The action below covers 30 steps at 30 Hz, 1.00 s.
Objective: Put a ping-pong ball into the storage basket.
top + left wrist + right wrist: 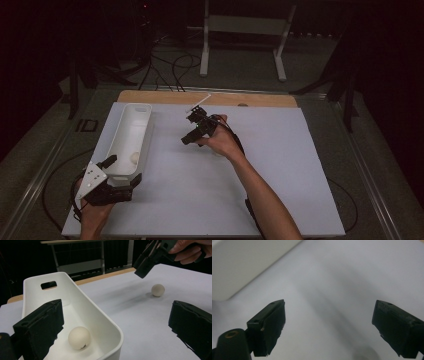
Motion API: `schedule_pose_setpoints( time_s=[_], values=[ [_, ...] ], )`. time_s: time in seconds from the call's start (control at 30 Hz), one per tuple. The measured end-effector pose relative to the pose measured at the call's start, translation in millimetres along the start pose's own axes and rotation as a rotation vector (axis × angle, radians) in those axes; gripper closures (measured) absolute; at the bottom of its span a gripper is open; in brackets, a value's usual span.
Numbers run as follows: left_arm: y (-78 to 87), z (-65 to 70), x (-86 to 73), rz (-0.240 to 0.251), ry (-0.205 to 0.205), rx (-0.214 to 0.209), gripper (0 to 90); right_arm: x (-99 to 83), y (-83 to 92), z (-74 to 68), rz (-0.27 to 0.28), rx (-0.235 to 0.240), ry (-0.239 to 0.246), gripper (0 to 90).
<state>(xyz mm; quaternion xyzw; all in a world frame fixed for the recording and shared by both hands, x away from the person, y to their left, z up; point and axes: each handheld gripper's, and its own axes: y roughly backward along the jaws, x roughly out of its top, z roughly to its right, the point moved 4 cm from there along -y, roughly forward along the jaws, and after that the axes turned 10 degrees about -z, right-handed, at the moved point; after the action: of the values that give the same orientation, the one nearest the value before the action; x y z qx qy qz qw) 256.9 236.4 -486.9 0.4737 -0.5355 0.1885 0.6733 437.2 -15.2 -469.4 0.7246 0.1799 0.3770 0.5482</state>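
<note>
- Straddling the near end wall of the white bin: left gripper, jaws wide apart, one inside, one outside.
- Hovering over the white table: right gripper, jaws wide apart, holding nothing.
- Lying in the bin: one pale ball.
- Resting on the table beyond: second ball.

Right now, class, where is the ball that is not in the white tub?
In the left gripper view the loose ball lies on the white table, right of the tub, just beyond the right gripper.
</note>
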Motion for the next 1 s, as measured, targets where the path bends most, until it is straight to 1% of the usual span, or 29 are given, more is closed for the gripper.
schedule_pose_setpoints(
  time_s=[0.03, 0.27, 0.47, 0.7, 0.73, 0.77, 1.0],
  values=[
    [0.1, 0.0, 0.0, 0.000, 0.001, 0.000, 0.6, -2.1, -1.1, 2.1, -0.001, -0.002, 0.003, 11.2],
    [0.0, 0.0, 0.0, 0.000, 0.001, 0.000, 0.6, -16.2, -6.6, 14.0, -0.025, -0.010, -0.031, 11.3],
    [0.0, 0.0, -0.1, -0.001, 0.000, 0.001, 0.6, -25.8, -11.3, 21.8, -0.040, -0.015, -0.044, 11.3],
    [0.2, 0.0, -0.1, -0.001, 0.001, 0.001, 0.6, -35.6, -15.4, 27.4, -0.061, -0.010, -0.061, 11.5],
    [0.2, 0.1, 0.0, 0.000, 0.000, 0.001, 0.6, -37.0, -16.0, 28.8, -0.060, -0.013, -0.057, 12.9],
    [0.2, 0.1, 0.0, -0.001, 0.000, 0.001, 0.6, -38.3, -16.4, 29.2, -0.064, -0.011, -0.066, 12.9],
    [-0.2, 0.3, -0.1, -0.002, -0.001, 0.000, 0.6, -48.5, -18.6, 38.0, -0.085, -0.023, -0.077, 13.4]
  ],
)
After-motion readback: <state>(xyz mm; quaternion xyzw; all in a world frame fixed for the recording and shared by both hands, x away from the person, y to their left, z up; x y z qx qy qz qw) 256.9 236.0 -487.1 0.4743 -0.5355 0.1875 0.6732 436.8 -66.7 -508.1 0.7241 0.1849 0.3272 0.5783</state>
